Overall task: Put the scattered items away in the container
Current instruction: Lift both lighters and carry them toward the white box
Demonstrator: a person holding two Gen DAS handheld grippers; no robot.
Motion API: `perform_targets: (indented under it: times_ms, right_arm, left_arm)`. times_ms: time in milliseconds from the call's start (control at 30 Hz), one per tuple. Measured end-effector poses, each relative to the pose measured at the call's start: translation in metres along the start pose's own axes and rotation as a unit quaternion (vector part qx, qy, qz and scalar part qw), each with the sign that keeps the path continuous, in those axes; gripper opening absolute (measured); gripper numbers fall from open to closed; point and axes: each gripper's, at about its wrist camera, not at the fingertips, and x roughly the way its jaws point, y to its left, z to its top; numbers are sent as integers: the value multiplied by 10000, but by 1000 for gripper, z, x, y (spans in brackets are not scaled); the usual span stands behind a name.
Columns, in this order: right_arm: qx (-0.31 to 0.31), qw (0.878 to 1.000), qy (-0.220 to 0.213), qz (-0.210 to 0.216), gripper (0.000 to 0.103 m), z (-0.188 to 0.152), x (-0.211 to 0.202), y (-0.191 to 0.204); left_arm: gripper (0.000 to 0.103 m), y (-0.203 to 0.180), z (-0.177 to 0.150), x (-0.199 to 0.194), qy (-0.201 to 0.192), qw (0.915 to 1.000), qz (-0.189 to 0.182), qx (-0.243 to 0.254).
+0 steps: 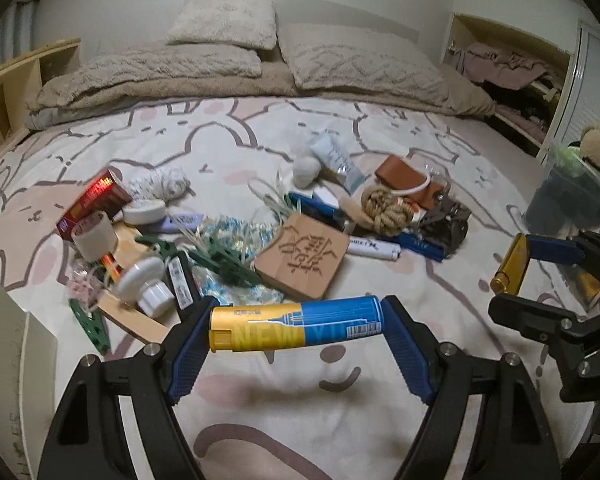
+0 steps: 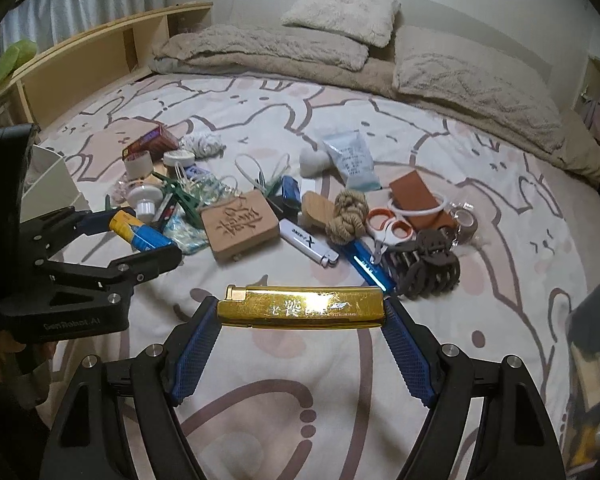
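Observation:
My left gripper (image 1: 298,312) is shut on a yellow-and-blue tube (image 1: 296,326), gripped end to end and held above the bed; the right wrist view shows that tube (image 2: 140,232) at the left. My right gripper (image 2: 302,308) is shut on a shiny gold bar-shaped case (image 2: 300,307), also gripped by its two ends. The left wrist view has the gold case (image 1: 510,266) at the right. Scattered on the patterned bedcover (image 2: 300,380) are a carved wooden block (image 2: 240,226), a rope knot (image 2: 348,212), scissors (image 2: 388,228) and a brown hair claw (image 2: 424,264). A clear bin (image 1: 572,196) stands at the right.
A white box (image 2: 48,184) sits at the bed's left edge beside a wooden shelf headboard (image 2: 100,60). Pillows and a beige blanket (image 2: 460,76) lie at the far side. A red carton (image 1: 96,200), a tape roll (image 1: 94,236) and green clips are in the left pile.

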Motion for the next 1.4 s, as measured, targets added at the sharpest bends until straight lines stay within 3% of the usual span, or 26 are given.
perform_targets:
  times_ms: [367,1033,1400]
  right_arm:
    - [28,9991,-422,-47,81,22,-33,9]
    - [-14,9916,-1285,-179,81,51,-97,37]
    - [-169,9855,-1689,11,81,70,-125,71]
  left_arm:
    - [81,7,16,-39,-283,9995,-18,-144]
    - [81,35,46,-134,-977,9945,380,-87]
    - [81,67,57,-188,-1287,9894,639,-223]
